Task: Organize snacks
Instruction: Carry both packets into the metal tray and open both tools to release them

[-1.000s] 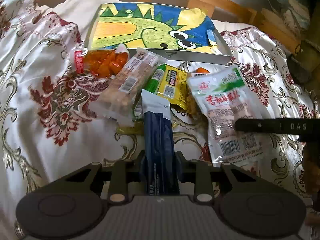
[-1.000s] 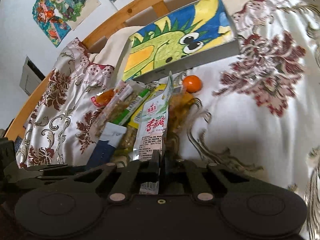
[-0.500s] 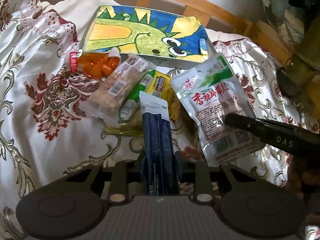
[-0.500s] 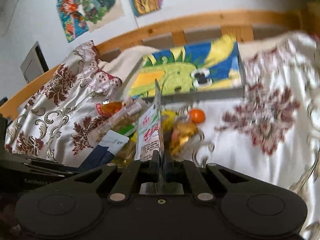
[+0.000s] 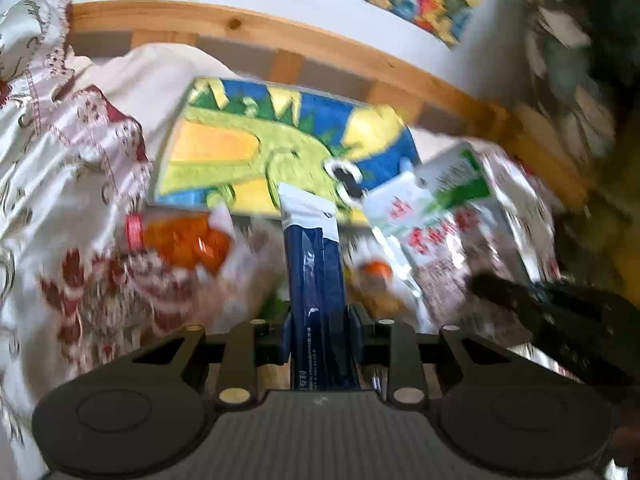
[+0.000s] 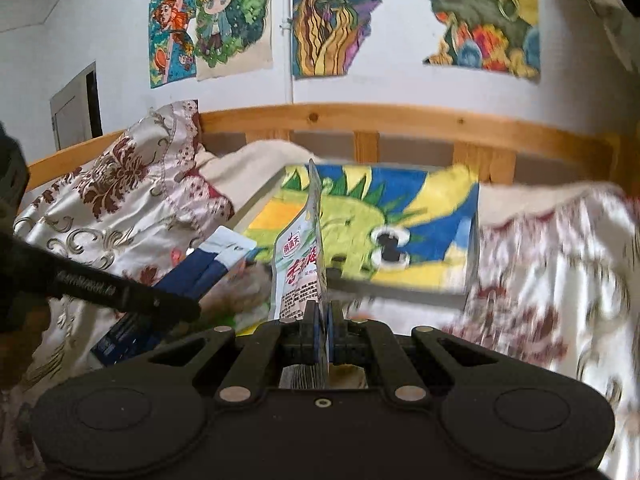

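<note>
My left gripper (image 5: 318, 332) is shut on a dark blue snack packet (image 5: 316, 280) with a white top and holds it above the bed. My right gripper (image 6: 322, 320) is shut on the lower edge of a white and green snack pouch (image 6: 298, 264), which stands edge-on. That pouch also shows in the left wrist view (image 5: 444, 216), and the blue packet shows in the right wrist view (image 6: 192, 276). Beyond both lies the dinosaur-painted tray (image 5: 256, 148), also in the right wrist view (image 6: 424, 216). An orange snack bag (image 5: 180, 240) and a small orange (image 5: 374, 270) lie on the bedspread.
A floral satin bedspread (image 5: 80, 184) covers the bed. A wooden bed rail (image 6: 400, 124) runs behind the tray, with posters (image 6: 352, 12) on the wall above. More packets lie blurred under the grippers.
Both grippers have lifted and tilted upward with their packets. The pile of snacks has dropped lower in view, and the wall and posters have come into sight.
</note>
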`<action>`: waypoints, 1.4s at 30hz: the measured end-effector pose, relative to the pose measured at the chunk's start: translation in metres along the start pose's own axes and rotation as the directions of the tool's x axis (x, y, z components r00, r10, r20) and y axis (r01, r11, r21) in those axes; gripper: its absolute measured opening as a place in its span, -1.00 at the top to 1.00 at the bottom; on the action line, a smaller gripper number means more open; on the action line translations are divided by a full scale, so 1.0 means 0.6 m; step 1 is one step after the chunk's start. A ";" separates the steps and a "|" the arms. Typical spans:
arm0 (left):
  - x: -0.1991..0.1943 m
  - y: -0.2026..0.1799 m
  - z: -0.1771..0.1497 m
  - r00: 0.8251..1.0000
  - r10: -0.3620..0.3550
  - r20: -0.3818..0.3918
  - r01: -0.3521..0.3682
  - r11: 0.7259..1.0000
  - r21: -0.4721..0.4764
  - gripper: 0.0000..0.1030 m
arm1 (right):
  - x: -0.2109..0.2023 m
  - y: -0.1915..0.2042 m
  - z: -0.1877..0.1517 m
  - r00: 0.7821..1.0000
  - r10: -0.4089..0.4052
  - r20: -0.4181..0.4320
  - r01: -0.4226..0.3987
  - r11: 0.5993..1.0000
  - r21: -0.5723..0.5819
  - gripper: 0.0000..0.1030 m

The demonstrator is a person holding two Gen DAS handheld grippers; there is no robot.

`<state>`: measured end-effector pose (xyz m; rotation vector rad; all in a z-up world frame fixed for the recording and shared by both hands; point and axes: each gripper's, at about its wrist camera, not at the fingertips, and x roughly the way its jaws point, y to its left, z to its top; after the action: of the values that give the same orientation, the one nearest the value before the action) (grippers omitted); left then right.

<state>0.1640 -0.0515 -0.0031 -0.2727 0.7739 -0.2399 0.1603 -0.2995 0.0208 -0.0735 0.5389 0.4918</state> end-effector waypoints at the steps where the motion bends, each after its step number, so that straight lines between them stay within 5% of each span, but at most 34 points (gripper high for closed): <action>1: 0.009 0.003 0.015 1.000 0.011 0.007 -0.011 1.000 -0.011 0.40 | 0.007 -0.005 0.010 1.000 0.000 0.002 0.000 1.000 -0.003 0.94; 17: 0.153 0.027 0.214 0.990 0.052 0.132 -0.043 0.996 -0.073 0.40 | 0.195 -0.077 0.154 0.997 -0.065 0.044 0.064 0.998 0.022 0.94; 27: 0.258 0.050 0.228 0.989 0.133 0.062 -0.126 0.986 -0.107 0.40 | 0.288 -0.109 0.133 0.994 -0.097 -0.041 0.102 0.984 0.143 0.94; 40: 0.296 0.050 0.221 0.978 0.210 0.007 -0.208 0.974 -0.087 0.39 | 0.322 -0.101 0.095 0.975 -0.187 -0.120 0.194 0.980 0.045 0.90; 42: 0.297 0.049 0.219 0.976 0.220 0.004 -0.219 0.972 -0.083 0.37 | 0.323 -0.098 0.095 0.973 -0.200 -0.117 0.204 0.979 0.019 0.74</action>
<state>0.3846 -0.0590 -0.0392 -0.2639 0.7952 0.0025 0.3593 -0.2572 -0.0323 -0.1268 0.6444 0.2814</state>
